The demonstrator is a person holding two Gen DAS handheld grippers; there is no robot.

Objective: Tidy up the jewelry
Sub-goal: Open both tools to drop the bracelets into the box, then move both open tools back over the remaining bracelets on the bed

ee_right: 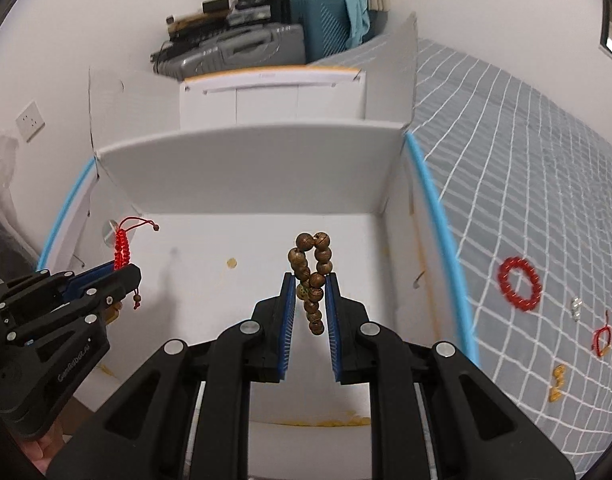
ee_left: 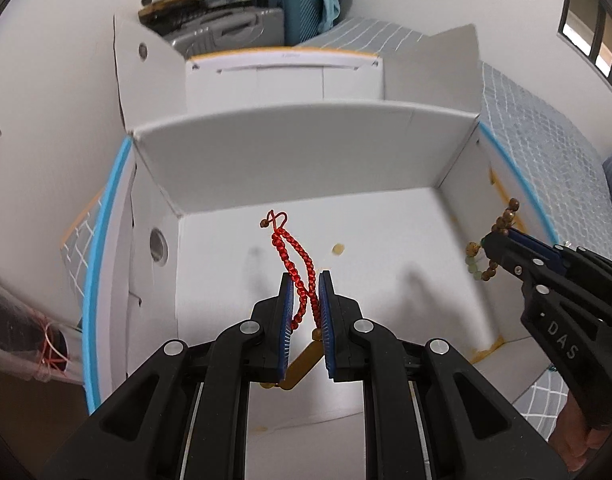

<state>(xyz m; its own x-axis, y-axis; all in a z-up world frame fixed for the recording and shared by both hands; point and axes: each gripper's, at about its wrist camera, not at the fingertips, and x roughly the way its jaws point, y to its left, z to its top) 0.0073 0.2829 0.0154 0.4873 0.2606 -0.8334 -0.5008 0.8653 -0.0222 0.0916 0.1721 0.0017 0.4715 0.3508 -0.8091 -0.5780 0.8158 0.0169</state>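
Both grippers loaded above the white box (ee_left: 306, 240).
My left gripper (ee_left: 306, 280) had its fingers pinched on the red braided bracelet (ee_left: 296, 258); my right gripper (ee_right: 311, 280) clamped the wooden bead bracelet (ee_right: 312, 276), both dangling over the box interior.

Both tools are looking alike: the left gripper (ee_left: 306, 280) and right gripper (ee_right: 311, 282) are wearing matte black linkages, round silver screws, ribbed blue pads (ee_right: 291, 320) and white lettering; bare skin is showing.

The white box (ee_right: 266, 184) is open-topped; entry is bounded by its upright walls and raised rear flap (ee_left: 306, 136).
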